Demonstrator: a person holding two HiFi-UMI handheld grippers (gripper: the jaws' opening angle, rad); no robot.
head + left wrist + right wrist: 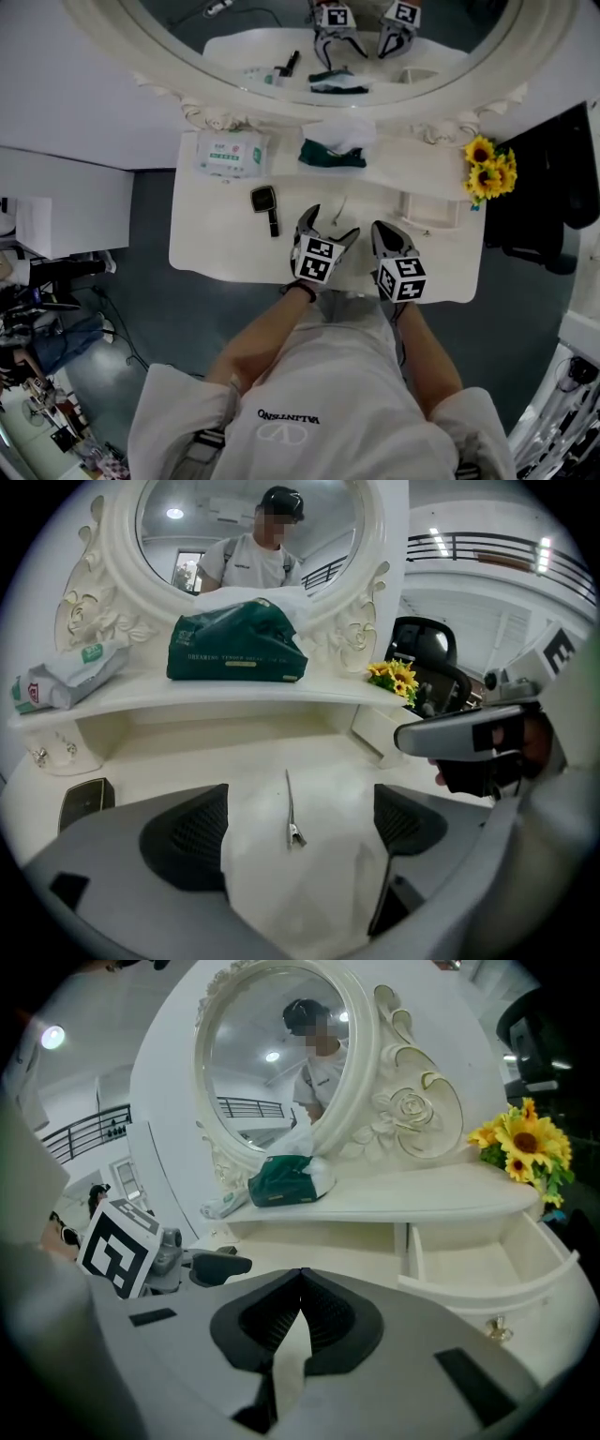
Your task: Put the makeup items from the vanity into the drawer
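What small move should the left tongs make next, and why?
Probably ease the left tongs down around the hair clip: they stand open, the clip lies ungripped on the vanity in line with their gap, and the drawer is open.

Clear white tabletop [225,239] ahead of the left gripper [330,223], with just a thin hair clip [291,810] between its spread jaws. Drawer [487,1283] open on the right (mouth unblocked), right gripper [379,227] beside it. Shelf [412,155] overhangs behind; black makeup tool [265,202] lies left.
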